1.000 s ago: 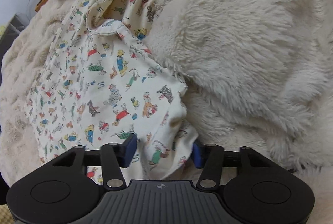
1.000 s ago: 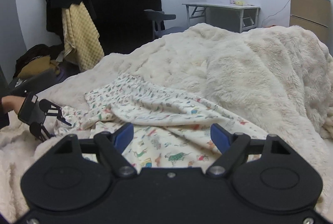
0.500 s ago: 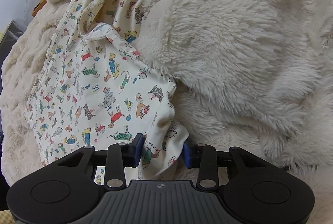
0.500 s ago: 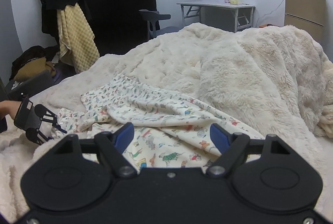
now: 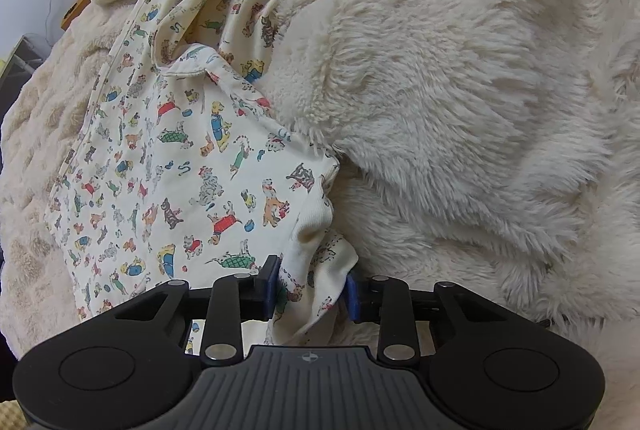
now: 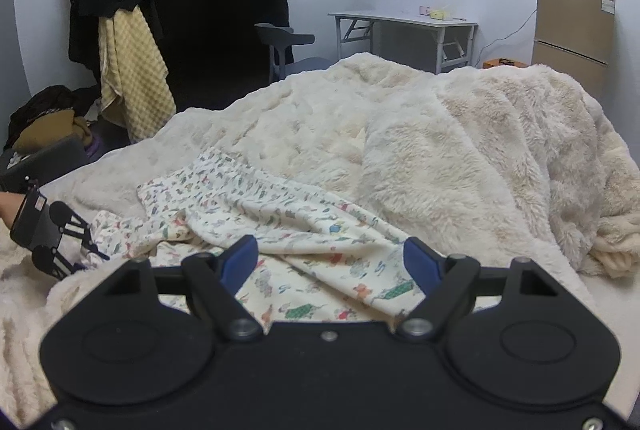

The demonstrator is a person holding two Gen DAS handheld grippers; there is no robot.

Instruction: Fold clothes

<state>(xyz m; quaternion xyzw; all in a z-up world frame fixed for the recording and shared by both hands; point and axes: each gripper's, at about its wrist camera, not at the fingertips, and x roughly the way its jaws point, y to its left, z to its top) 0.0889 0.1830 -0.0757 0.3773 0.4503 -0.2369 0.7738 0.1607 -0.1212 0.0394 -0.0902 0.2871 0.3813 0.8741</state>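
The left hand-held gripper (image 5: 310,288) has just been closing on the printed garment's (image 5: 176,166) near corner, its length running away; the right hand-held gripper (image 6: 330,262) hovers wide open, empty.

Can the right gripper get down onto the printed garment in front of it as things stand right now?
Probably yes. The right gripper hangs open just above the printed garment, nothing between them. The fluffy blanket lies off to the side, and the left gripper works the far corner.
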